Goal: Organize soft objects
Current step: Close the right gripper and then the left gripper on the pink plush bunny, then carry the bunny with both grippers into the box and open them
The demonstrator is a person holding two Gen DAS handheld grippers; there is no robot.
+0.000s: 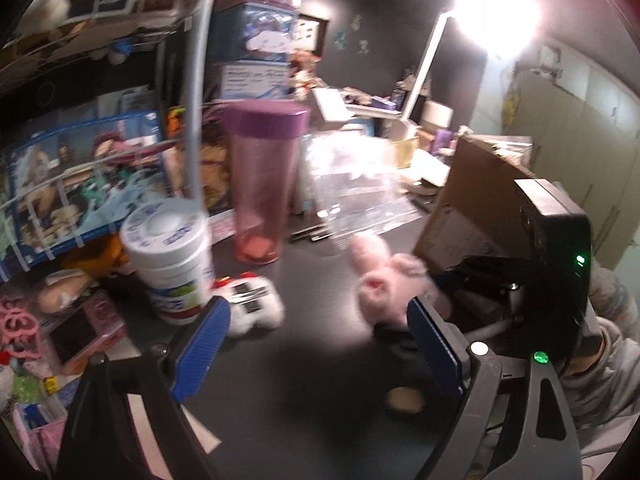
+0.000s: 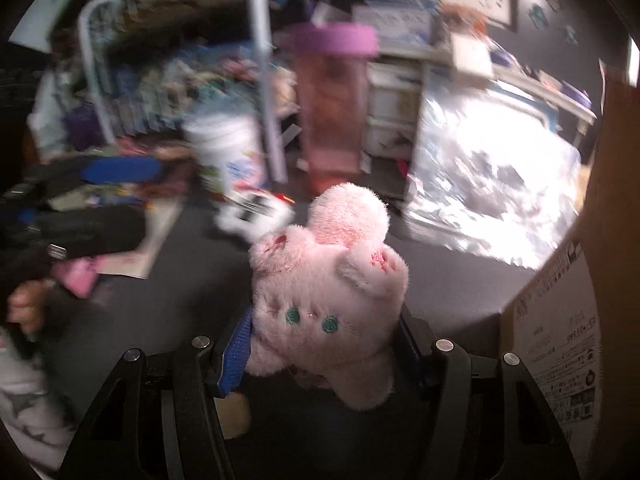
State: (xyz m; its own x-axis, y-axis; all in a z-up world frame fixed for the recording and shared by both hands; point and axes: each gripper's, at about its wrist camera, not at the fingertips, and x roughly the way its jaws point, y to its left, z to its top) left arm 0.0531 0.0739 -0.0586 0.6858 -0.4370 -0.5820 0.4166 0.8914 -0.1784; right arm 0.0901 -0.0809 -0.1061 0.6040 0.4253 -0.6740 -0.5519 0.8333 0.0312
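Bench: I see a dark bench (image 1: 304, 392) crowded along its far edge; I take the pink tumbler (image 1: 262, 184) with the purple lid as my landmark.
Room: black wall behind the tumbler, a glaring lamp (image 1: 494, 12) high to its right, stacked boxes and a wire rack with anime prints to its left.
Near the tumbler: a white lidded tub (image 1: 170, 256) stands just left of it and nearer me; crinkled clear plastic (image 1: 360, 184) lies to its right; a cardboard box (image 1: 460, 216) stands further right.
Small white plush: (image 1: 250, 304) lies on the bench in front of the tumbler, beside the tub.
Pink plush: (image 2: 328, 304) sits in front of the tumbler and to its right, held off the bench, face towards my right camera, upside down.
Right gripper: (image 2: 326, 356) its jaws pinch the pink plush from both sides, blue pads pressed into the fur; box wall close on its right.
Left gripper: (image 1: 316, 356) its jaws are spread wide with nothing between them, pointing at the tumbler, low over the bench; the white plush lies just beyond the left pad.
Blur: both views are smeared.
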